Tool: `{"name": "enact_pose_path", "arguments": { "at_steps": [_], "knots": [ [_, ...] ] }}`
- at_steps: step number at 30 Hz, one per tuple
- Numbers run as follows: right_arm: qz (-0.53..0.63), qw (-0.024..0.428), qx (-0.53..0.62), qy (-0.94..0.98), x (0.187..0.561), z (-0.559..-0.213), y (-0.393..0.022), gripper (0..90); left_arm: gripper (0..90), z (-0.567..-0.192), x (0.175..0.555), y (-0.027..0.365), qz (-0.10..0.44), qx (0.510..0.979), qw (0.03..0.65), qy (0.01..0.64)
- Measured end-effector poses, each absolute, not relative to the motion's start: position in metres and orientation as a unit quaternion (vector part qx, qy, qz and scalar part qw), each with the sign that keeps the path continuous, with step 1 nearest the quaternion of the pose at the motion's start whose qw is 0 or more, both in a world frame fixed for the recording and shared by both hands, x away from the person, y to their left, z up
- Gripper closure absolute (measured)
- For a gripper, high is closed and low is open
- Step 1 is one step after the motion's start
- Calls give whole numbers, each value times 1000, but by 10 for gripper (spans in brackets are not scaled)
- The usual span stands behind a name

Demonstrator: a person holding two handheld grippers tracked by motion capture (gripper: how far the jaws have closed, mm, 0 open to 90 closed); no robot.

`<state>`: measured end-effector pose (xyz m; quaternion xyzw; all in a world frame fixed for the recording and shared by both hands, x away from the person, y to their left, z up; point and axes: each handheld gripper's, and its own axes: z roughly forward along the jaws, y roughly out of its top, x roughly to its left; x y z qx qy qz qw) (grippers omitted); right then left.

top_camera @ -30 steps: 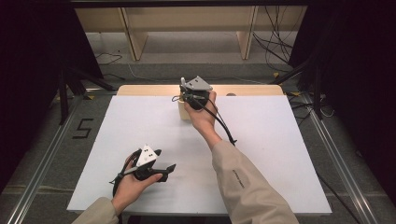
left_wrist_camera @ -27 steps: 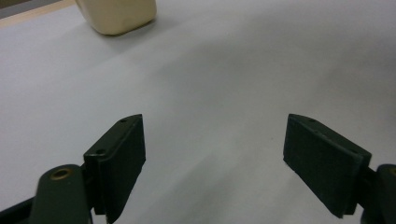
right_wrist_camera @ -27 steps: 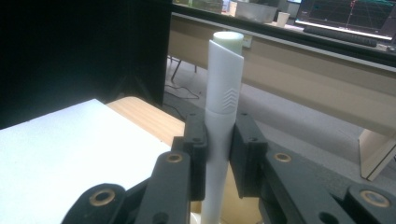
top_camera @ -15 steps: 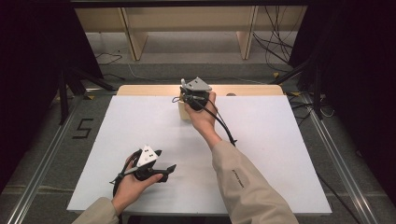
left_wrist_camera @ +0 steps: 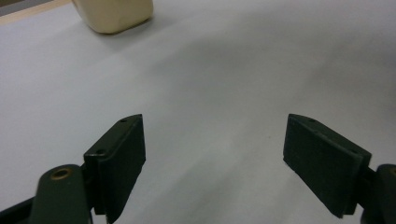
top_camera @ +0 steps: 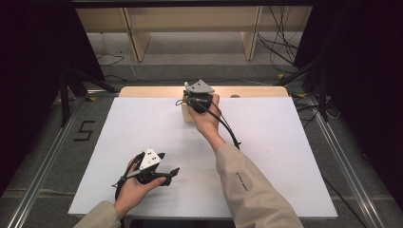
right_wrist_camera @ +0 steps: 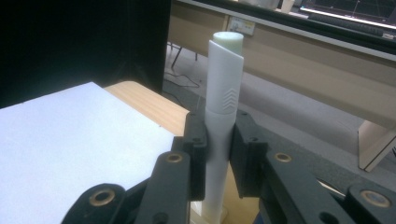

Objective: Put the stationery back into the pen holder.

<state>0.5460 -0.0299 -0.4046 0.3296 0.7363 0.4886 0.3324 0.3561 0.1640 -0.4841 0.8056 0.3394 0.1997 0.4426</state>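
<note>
A white tube (right_wrist_camera: 223, 98) with a pale cap and embossed arrows stands upright, its lower end in a cream block (right_wrist_camera: 208, 213). My right gripper (right_wrist_camera: 218, 140) is shut on the tube's lower part, with a pad on each side. From above, that right gripper (top_camera: 197, 97) hovers over the cream block (top_camera: 185, 114) at the far middle of the white sheet (top_camera: 142, 123). My left gripper (top_camera: 170, 176) rests low near the front left, jaws open and pointing right. In the left gripper view, the left gripper (left_wrist_camera: 215, 140) has nothing between its pads, and the cream block (left_wrist_camera: 114, 14) lies far ahead.
The sheet covers a wooden table whose far edge (top_camera: 256, 91) shows bare. A cable (top_camera: 228, 130) trails from the right gripper across the sheet. Metal rails (top_camera: 43, 171) run along both sides, and wooden shelf legs (top_camera: 138, 42) stand behind the table.
</note>
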Motion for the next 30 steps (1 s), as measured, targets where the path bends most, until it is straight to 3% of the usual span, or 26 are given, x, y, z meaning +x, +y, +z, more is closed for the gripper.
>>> {"name": "enact_pose_path", "arguments": {
  "at_steps": [30],
  "knots": [
    [468,325,340,749,550,-414,-30,779,207,-485,356,163,197,807,442,338]
  ]
}}
